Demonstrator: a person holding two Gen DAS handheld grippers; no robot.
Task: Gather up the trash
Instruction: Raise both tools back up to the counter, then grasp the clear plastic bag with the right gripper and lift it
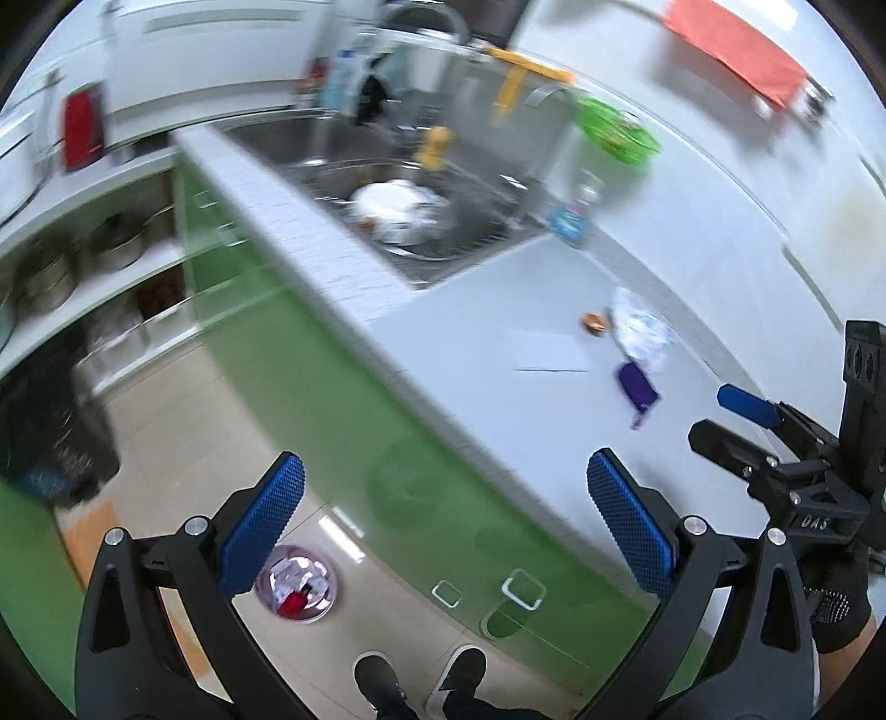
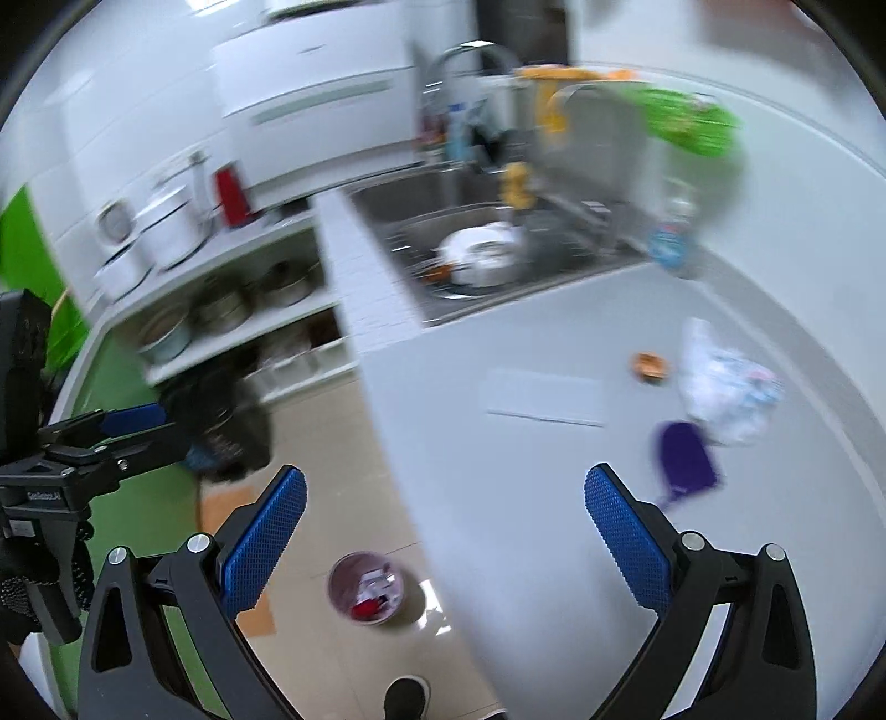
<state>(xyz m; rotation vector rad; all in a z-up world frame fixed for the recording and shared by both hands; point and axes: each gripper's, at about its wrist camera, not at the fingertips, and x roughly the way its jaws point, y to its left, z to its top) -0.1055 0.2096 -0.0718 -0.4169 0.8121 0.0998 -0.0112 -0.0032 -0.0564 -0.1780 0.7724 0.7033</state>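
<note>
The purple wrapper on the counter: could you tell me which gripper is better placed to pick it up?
Right. The right gripper is open over the counter, with the purple wrapper just beyond its finger. The left gripper hangs off the edge.

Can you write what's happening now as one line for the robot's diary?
left gripper open, empty | right gripper open, empty | wrapper, bag on counter | bin on floor

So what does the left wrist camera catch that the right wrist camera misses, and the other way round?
Only the left wrist view shows the orange cloth hanging on the wall, and two dark shoes. Only the right wrist view shows the white pots on the top shelf. Both show the purple wrapper, the crumpled white plastic bag, the round bin on the floor, the steel sink and open jaws.
</note>
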